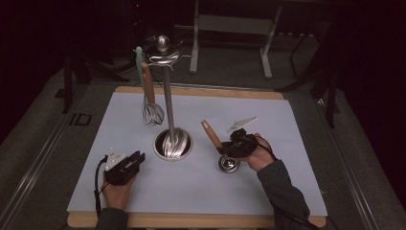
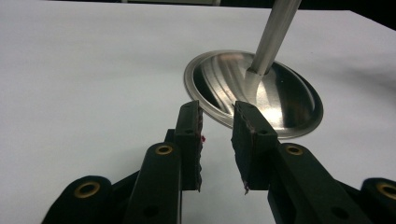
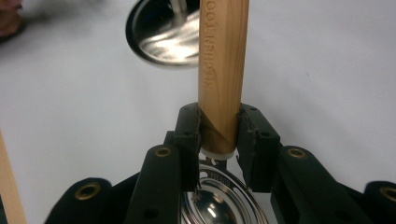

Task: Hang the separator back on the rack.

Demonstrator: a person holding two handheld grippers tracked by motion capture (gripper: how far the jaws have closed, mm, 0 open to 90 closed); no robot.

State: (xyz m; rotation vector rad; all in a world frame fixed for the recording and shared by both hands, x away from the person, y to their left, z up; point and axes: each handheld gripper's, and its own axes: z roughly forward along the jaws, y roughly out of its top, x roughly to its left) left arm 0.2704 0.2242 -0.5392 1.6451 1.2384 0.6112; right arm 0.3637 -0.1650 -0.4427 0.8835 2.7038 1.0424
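A metal utensil stand (image 1: 168, 96) rises from a round steel base (image 1: 173, 143) at the middle of the white mat. A wire whisk (image 1: 152, 112) with a wooden handle hangs from the stand's top ring. My right gripper (image 1: 225, 146) is shut on the wooden handle (image 3: 222, 70) of a ladle, whose steel bowl (image 1: 229, 163) rests on the mat. In the right gripper view both pads clamp the handle's lower end, just above the bowl (image 3: 219, 205). My left gripper (image 1: 139, 157) lies open and empty left of the base, its fingertips (image 2: 190, 126) just short of the base rim (image 2: 252, 93).
The white mat (image 1: 268, 187) lies on a wooden board (image 1: 191, 220) whose edge runs along the front. Dark floor and a metal frame (image 1: 230, 28) lie beyond the far edge. The person's left hand (image 3: 9, 18) appears at the top left of the right gripper view.
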